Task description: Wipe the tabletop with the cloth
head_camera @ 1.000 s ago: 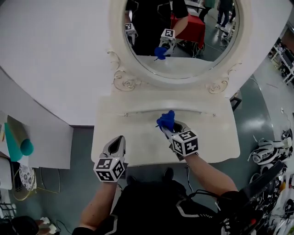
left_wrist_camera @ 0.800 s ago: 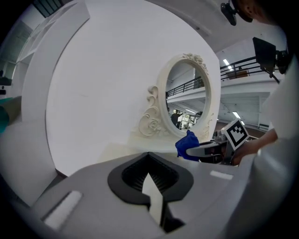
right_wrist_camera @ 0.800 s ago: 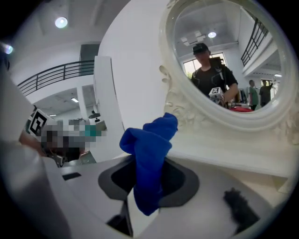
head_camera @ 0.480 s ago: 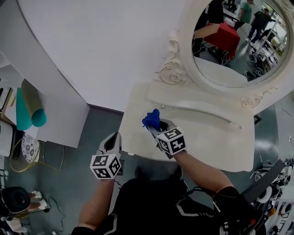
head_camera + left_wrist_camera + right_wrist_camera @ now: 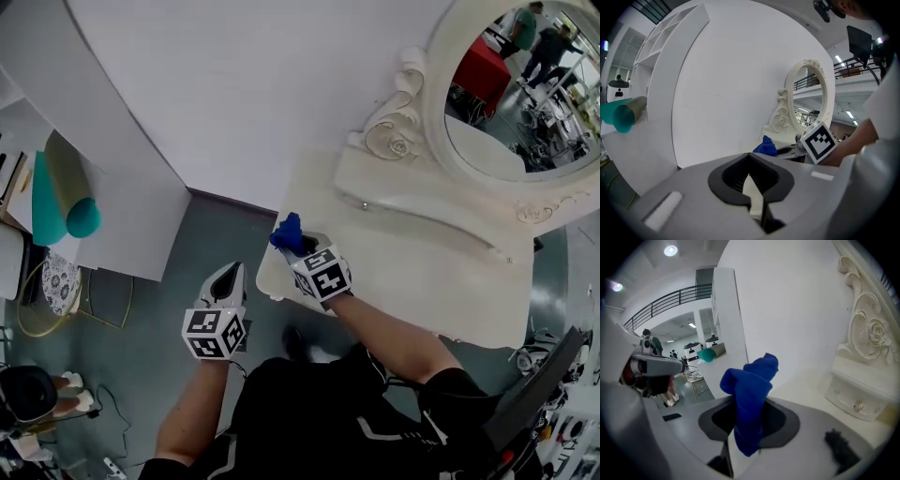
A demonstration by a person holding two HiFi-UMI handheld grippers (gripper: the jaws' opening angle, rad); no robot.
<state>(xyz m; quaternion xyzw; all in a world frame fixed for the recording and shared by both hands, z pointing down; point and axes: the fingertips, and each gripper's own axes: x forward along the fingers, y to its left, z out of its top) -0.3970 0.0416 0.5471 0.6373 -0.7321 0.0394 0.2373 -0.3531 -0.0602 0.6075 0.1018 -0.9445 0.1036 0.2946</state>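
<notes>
- Setting: a cream surface [image 5: 422, 272] of a dressing table stands against a white wall [image 5: 234, 94]. An oval mirror [image 5: 511, 103] in a carved frame rises at the back. Grey floor [image 5: 141, 375] shows below and to the left.
- Blue cloth [image 5: 286, 232]: it is bunched into a wad that stands out of the jaws of your right hand-held gripper [image 5: 298, 248]. It sits at the front left corner of the surface, close to the edge.
- Right hand-held gripper: the jaws are clamped on the cloth. The right gripper view shows the fabric pinched between them and folded over on top.
- Contact: no view settles whether the wad touches the surface or rides just above it. It is crumpled, not spread flat, so only a small patch could bear on the top.
- Left hand-held gripper [image 5: 225, 281]: the jaws are together with nothing between them. You hold it off the left edge, over the floor and apart from the cloth.
- Progress (judgement): the surface shows no stains, streaks or damp track, so the pictures do not say what is already covered. With the cloth at the left corner, the whole run rightward to the mirror base lies beyond it. Log that stretch as unconfirmed.
- Further out: a teal roll [image 5: 56, 211] lies on a white unit at far left, well apart.
</notes>
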